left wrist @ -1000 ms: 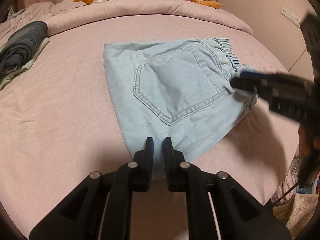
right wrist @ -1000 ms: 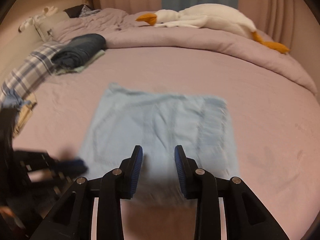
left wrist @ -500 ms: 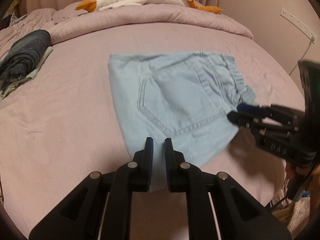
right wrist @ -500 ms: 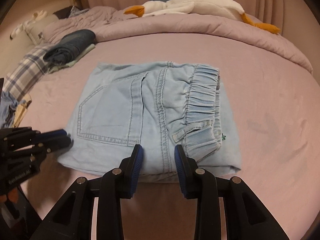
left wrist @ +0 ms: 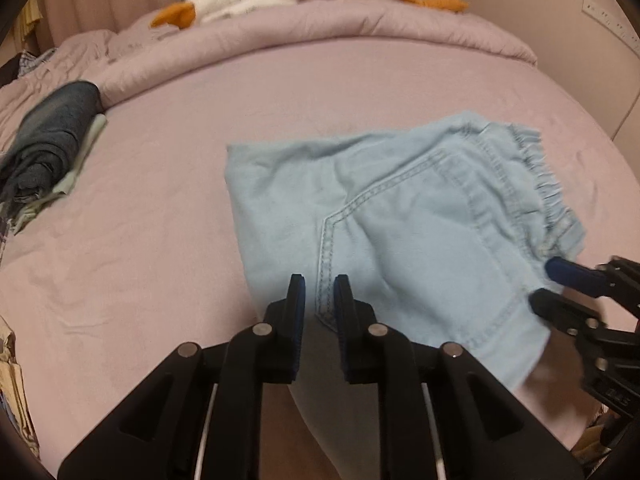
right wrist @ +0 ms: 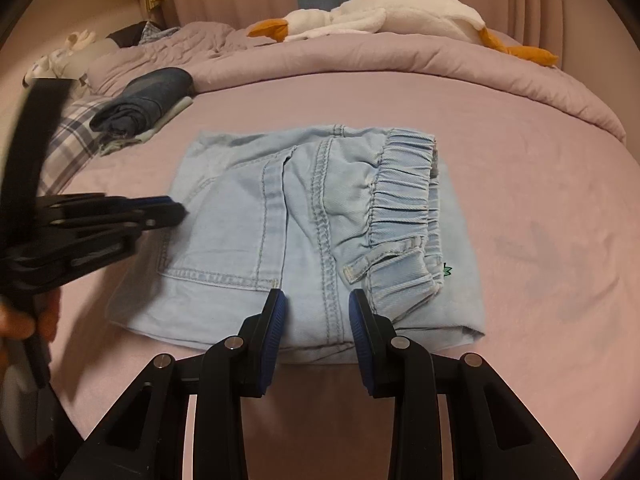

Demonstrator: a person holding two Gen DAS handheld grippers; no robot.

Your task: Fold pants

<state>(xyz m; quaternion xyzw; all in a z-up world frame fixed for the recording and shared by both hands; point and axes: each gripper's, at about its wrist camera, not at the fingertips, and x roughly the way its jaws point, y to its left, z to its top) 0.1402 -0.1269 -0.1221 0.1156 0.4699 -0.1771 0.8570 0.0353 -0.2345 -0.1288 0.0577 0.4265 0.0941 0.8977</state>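
Light blue denim pants lie folded into a compact rectangle on the pink bed, back pocket up, elastic waistband to the right; they also show in the left wrist view. My right gripper is open and empty, its fingers over the near edge of the fold. My left gripper has its fingers close together with a narrow gap, over the pants' near left edge, holding nothing that I can see. The left gripper also shows in the right wrist view, beside the pants' left edge. The right gripper shows in the left wrist view, at the waistband corner.
A stack of folded dark jeans on pale cloth lies at the back left of the bed. A white goose plush rests on the rolled duvet behind. Plaid fabric lies at the left edge. The bed's near edge is below the grippers.
Both grippers have moved in closer over the folded pants. The left gripper's view has swung left, so the pants sit further right. The pants have stayed folded.
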